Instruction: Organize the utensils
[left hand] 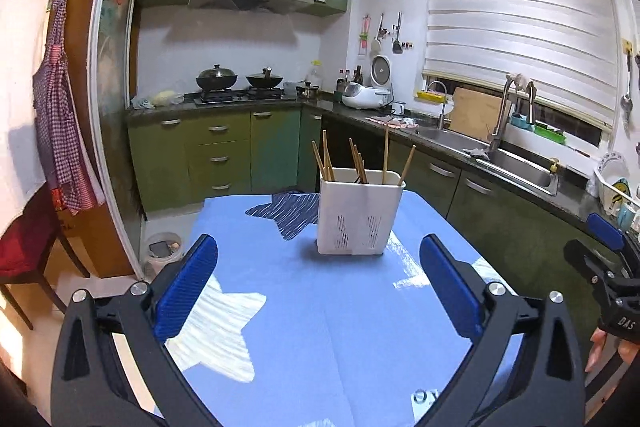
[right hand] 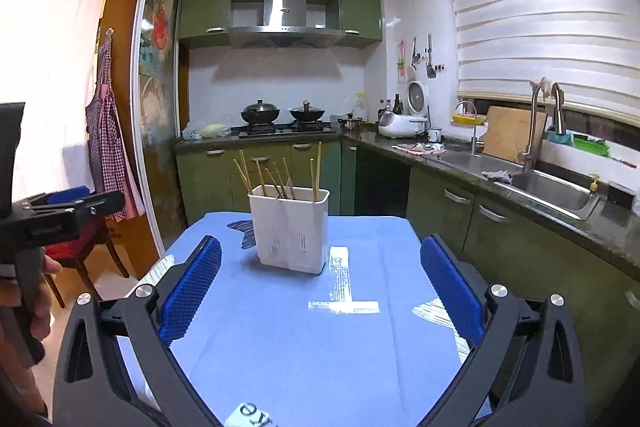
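Both hand-held grippers hang above the near edge of the counter (left hand: 304, 307): the left hand-held gripper (left hand: 318, 287) and the right hand-held gripper (right hand: 320, 291) each have fingers spread wide with nothing between them, aimed at the holder as if ready to reach or just withdrawn. A blue cloth with star prints covers the counter, and no loose utensil shows on it. The white holder (left hand: 356, 213) stands upright toward the far edge, well apart from both grippers. All visible chopsticks (left hand: 360, 163) stand in it, leaning apart against its rim, so the scene fits either a finished sort or a regrouping yet to come.
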Motion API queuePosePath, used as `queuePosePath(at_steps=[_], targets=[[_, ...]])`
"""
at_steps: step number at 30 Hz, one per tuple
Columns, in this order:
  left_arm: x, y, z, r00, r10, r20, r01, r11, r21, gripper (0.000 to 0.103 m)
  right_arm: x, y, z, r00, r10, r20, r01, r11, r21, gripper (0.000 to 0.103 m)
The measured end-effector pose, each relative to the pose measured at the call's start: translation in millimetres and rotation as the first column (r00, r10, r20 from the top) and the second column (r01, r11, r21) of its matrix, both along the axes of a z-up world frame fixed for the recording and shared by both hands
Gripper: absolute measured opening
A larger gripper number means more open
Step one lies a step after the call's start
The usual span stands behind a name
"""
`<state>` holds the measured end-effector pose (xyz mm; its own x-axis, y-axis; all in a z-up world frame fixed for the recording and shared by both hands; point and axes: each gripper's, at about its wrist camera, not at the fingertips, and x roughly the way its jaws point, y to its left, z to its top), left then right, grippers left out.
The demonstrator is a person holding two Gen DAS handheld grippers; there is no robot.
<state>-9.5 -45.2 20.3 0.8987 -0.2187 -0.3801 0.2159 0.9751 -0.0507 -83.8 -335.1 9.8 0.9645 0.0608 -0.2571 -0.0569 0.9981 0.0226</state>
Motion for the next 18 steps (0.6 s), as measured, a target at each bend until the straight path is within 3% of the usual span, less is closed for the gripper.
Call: queuePosePath(at_steps=[6,18], targets=[[-20.6,1.8,-2.5,1.000,0.005,0.007,-0.005,1.000,0.014,0.096,-6.3,-0.4,2.7,1.000,-0.014,-0.002,0.015,1.000,0.015,0.098],[-24.5,13.5,-7.3,0.999,0.025,-0.028,-0.025,1.000,0.012,0.096,3.0,3.5,1.5,0.999,-0.030,-0.027,0.030,1.000,0.004,0.098]])
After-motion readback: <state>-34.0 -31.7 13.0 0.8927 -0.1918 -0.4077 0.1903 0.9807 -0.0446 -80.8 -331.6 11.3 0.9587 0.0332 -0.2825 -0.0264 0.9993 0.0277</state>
